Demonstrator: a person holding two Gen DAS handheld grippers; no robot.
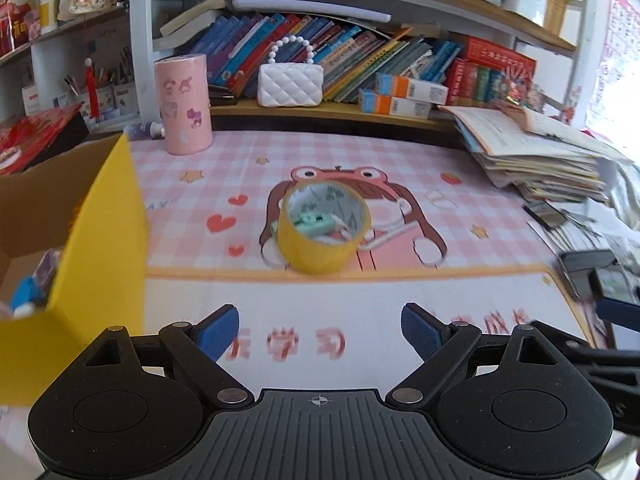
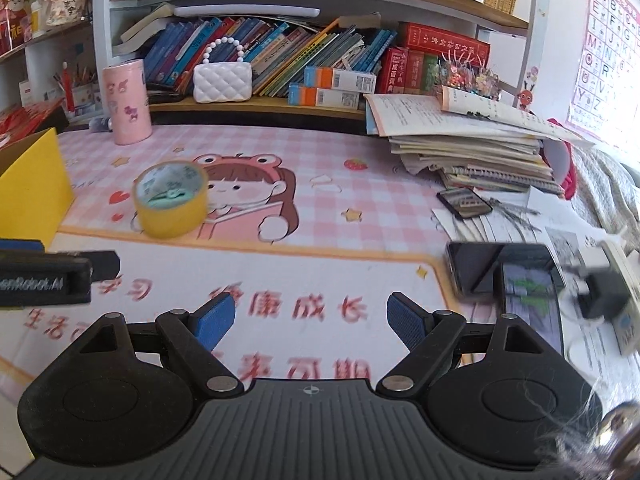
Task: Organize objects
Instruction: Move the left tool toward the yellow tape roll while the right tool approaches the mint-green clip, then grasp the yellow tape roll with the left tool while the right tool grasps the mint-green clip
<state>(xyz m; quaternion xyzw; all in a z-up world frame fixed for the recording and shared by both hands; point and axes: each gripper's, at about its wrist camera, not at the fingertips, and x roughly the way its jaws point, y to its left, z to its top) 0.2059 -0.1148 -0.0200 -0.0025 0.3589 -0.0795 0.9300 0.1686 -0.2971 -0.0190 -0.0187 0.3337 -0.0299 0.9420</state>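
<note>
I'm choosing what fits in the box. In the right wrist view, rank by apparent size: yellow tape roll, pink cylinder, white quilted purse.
1. Yellow tape roll, though it is nearest, which flatters it.
2 and 3. Pink cylinder and white quilted purse look about alike; unranked.

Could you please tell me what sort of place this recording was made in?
Probably a child's study desk at home: a cartoon desk mat, shelves packed with books, and an alphabet poster on the wall.

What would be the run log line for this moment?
left hand-held gripper: open, empty | right hand-held gripper: open, empty | yellow tape roll: on desk mat
</note>
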